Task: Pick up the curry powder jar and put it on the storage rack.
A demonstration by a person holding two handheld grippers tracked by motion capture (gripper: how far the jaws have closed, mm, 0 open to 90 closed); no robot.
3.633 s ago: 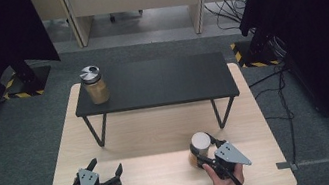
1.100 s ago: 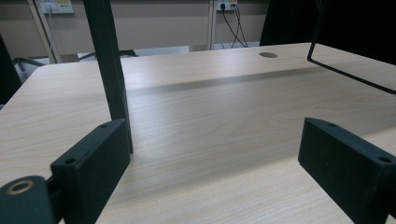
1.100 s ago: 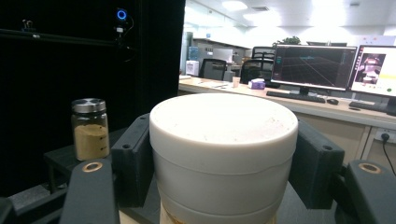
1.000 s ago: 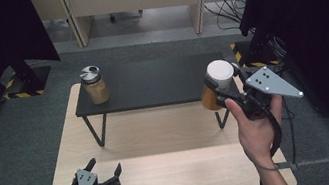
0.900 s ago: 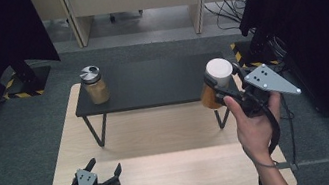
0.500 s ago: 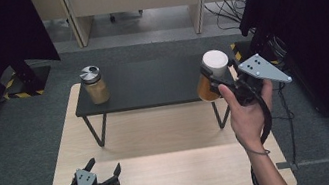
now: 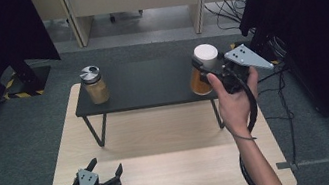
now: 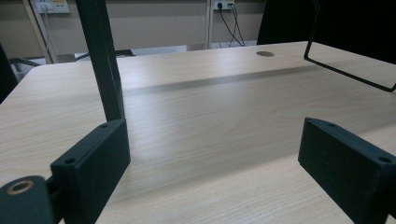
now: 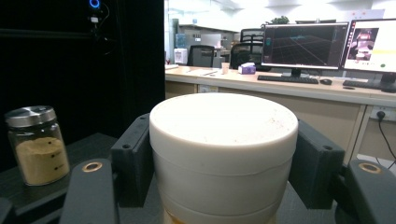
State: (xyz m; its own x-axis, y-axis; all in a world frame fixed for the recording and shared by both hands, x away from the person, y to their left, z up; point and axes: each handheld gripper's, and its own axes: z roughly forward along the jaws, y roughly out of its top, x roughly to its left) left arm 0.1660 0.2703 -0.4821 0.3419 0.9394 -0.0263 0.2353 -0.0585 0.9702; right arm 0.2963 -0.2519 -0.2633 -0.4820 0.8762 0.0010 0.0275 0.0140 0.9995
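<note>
High view: right gripper [image 7: 209, 70] clamped on white-lidded jar [image 7: 203, 70], held over right end of black shelf [image 7: 143, 86], apparently not set down. Silver-lidded spice jar [image 7: 94, 85] stands at shelf's left end. Left gripper [image 7: 106, 174] wide, empty, on wooden table [image 7: 176, 171]. Placing, release left.

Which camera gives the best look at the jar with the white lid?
The right gripper view: the white-lidded jar is close up, its lid squeezed between the right claw's two jaws. The high view shows the jar smaller, held above the black shelf's right end. The left gripper view looks along the wooden table instead.
</note>
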